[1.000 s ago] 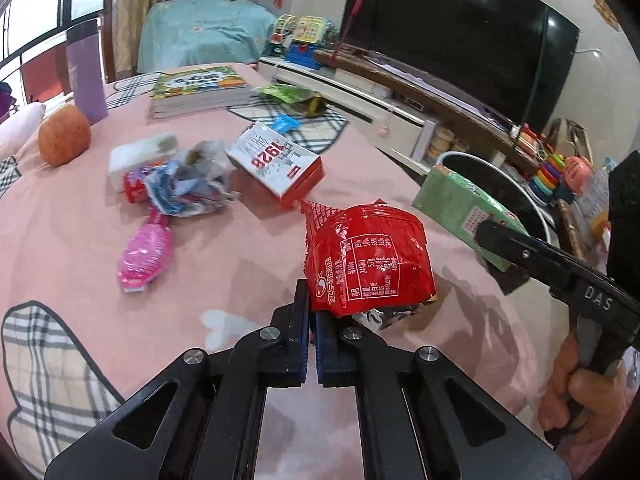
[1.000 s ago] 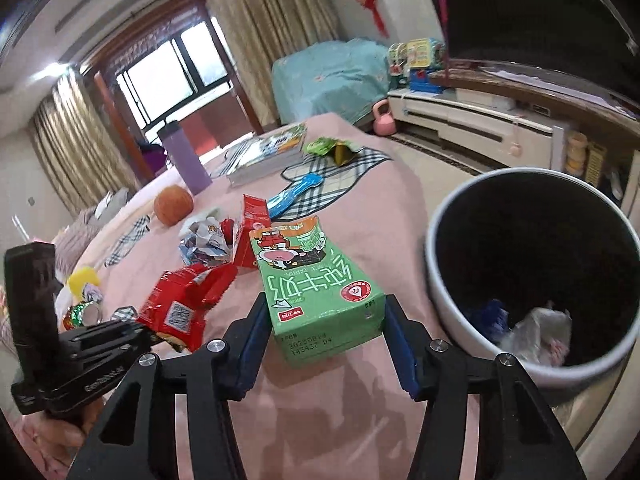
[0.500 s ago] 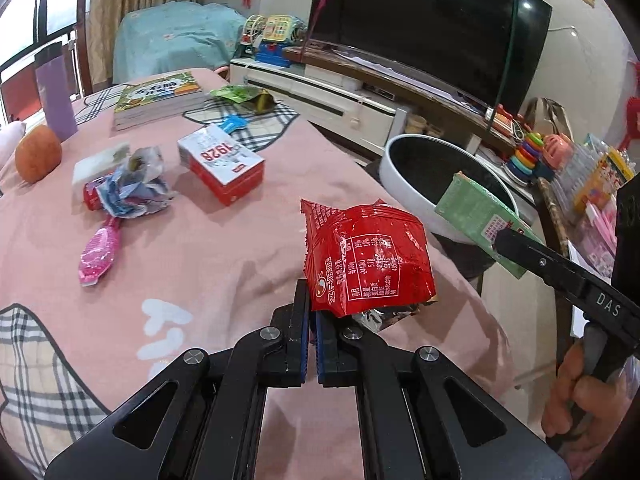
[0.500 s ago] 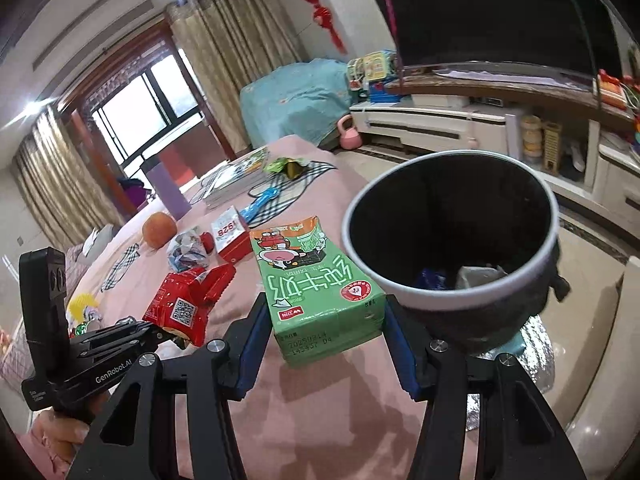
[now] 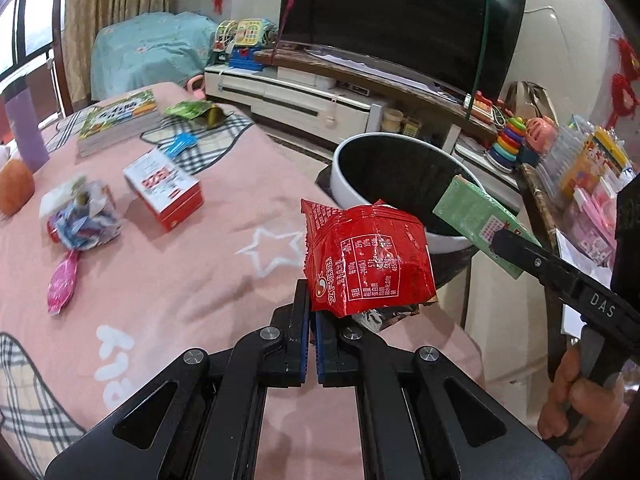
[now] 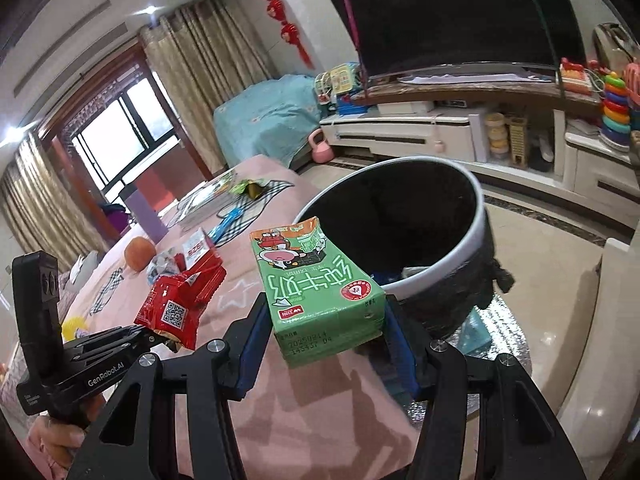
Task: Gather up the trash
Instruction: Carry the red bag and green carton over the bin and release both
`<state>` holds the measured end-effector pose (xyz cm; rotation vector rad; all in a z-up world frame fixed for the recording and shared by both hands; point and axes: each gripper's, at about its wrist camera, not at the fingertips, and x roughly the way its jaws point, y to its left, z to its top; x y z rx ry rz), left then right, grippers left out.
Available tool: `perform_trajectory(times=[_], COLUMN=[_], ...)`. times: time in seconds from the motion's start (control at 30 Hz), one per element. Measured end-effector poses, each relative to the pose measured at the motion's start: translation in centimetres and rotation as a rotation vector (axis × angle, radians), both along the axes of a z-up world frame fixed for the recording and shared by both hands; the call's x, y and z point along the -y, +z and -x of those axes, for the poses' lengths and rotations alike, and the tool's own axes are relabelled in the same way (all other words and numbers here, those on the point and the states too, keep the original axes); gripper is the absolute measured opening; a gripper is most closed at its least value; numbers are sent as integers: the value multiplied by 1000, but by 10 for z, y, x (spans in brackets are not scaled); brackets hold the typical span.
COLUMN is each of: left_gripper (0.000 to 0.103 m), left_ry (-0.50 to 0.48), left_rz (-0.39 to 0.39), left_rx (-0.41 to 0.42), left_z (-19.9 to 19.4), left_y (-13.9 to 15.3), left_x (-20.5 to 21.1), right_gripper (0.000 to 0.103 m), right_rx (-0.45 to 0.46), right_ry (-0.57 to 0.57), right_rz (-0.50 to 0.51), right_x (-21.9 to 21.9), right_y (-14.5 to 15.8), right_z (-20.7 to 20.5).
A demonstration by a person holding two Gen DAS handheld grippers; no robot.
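The right hand-held gripper clamps the green milk carton, long axis pointing at the bin just ahead, nearer than the left hand-held gripper, pinched on a red wrapper.

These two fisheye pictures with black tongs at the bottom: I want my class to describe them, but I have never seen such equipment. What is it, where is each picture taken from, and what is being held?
No robot here: a person holds a two-finger tool in each hand, each carrying a camera that looks along its jaws. One picture comes from the left gripper, shut on a red snack wrapper. The other comes from the right gripper, clamping a green milk carton near a white-rimmed trash bin. On the pink tablecloth lie a red-and-white box, crumpled wrappers, a pink wrapper and books.
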<state>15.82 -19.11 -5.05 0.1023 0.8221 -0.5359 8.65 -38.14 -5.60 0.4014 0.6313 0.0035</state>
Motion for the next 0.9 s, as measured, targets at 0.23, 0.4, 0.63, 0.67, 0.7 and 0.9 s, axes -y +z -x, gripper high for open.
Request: perform_trajectory(times=[0.23,0.4,0.63,0.67,0.7,0.9], left_gripper=[2,2,2,2,2,2], left_ry=[-23,-42,-70,-73,-76,-88], left_rz=[-16,-43,-71,-77,-82,-105], left_rx=[10,34,53,52,51,46], left_z=[-8,-15,-28,-30,-32,-44], left_y=[4,9,14,13,13,11], left_x=[21,41,69,72,76,91], right_gripper=[55,55,55,55,55,55], right_rx=[7,7,-1,-4,-7,-37], right_ry=[-45,-65,-81,-82,-83,-85], right_rz=[7,19,68,74,78,100], right_x=[18,30,39,40,42,51], right_y=[1,3,8,8,9,9], right_z=[3,0,-9,-11,-14,-27])
